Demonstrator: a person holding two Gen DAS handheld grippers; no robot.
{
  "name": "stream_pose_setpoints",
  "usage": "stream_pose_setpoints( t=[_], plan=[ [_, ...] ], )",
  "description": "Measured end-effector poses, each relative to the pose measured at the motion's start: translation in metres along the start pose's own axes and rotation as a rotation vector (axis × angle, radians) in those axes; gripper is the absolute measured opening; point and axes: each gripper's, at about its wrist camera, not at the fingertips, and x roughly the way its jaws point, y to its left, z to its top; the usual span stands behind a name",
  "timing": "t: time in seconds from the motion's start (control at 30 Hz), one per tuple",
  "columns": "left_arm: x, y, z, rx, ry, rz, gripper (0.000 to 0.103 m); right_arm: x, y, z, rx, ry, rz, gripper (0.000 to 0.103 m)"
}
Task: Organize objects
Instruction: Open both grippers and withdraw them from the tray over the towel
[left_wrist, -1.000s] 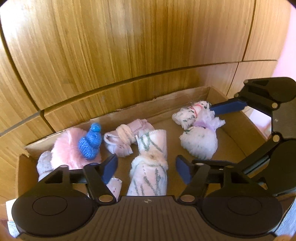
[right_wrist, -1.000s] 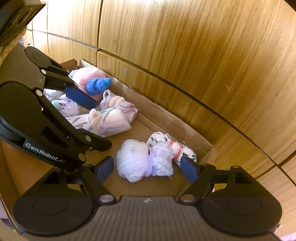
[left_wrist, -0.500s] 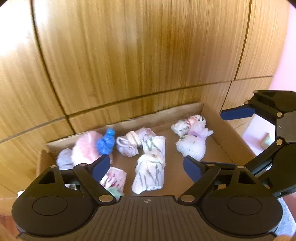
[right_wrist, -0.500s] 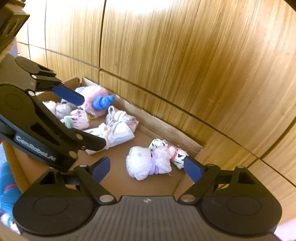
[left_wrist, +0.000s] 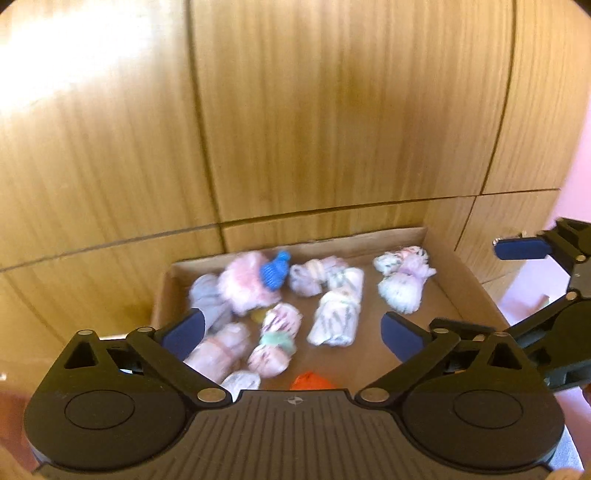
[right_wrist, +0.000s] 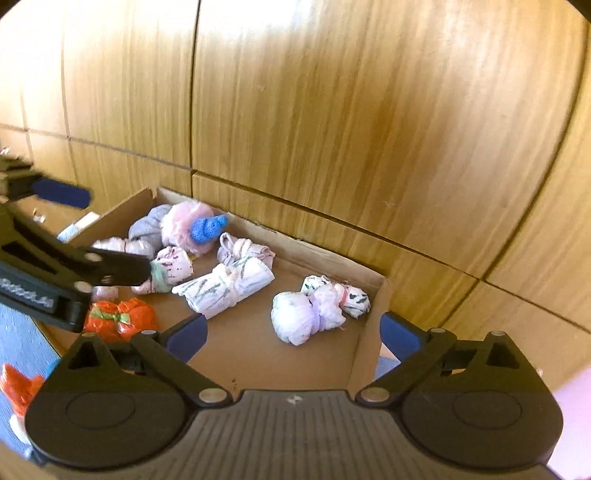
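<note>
A shallow cardboard box (right_wrist: 365, 354) stands against a wooden panelled wall (right_wrist: 332, 129). On its floor lie rolled sock bundles (right_wrist: 225, 286), an orange bundle (right_wrist: 118, 319) and a blue knitted piece (right_wrist: 207, 229).

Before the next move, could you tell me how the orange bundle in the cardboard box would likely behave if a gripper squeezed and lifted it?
The orange bundle looks like soft rolled fabric, so it would probably compress under the pads rather than resist. Its band around the middle suggests it would stay together when lifted. It likely weighs little and, being lumpy, seems unlikely to roll across the cardboard box.
</note>
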Motion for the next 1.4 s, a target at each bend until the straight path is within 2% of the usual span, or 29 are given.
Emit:
stream_pose_setpoints(
  t=[0.37,0.5,0.73,0.93,1.07,1.2,1.3,1.4],
  plan=[
    [-0.061,0.036,-0.055,-0.112,-0.059,0.033,0.102,-0.051,0.018,-0.041,0.176,-0.072,0.012,0.102],
    [-0.073,0.042,-0.085,-0.131,-0.035,0.029,0.102,-0.069,0.031,-0.062,0.208,-0.094,0.009,0.102],
    [-0.084,0.040,-0.127,-0.119,-0.026,0.036,0.102,-0.092,0.066,-0.103,0.236,-0.129,-0.037,0.102],
    [-0.077,0.039,-0.151,-0.089,0.014,0.018,0.102,-0.101,0.102,-0.133,0.216,-0.146,-0.013,0.102],
    [-0.074,0.041,-0.155,-0.073,0.022,0.002,0.103,-0.097,0.116,-0.135,0.171,-0.157,0.064,0.102],
    [-0.069,0.044,-0.155,-0.048,0.040,-0.008,0.103,-0.085,0.115,-0.135,0.042,-0.147,0.175,0.102],
    [-0.065,0.046,-0.155,-0.048,0.051,-0.026,0.103,-0.077,0.110,-0.141,0.048,-0.098,0.306,0.102],
    [-0.064,0.048,-0.155,-0.045,0.049,-0.026,0.103,-0.085,0.109,-0.150,0.058,-0.084,0.371,0.103]
  ],
)
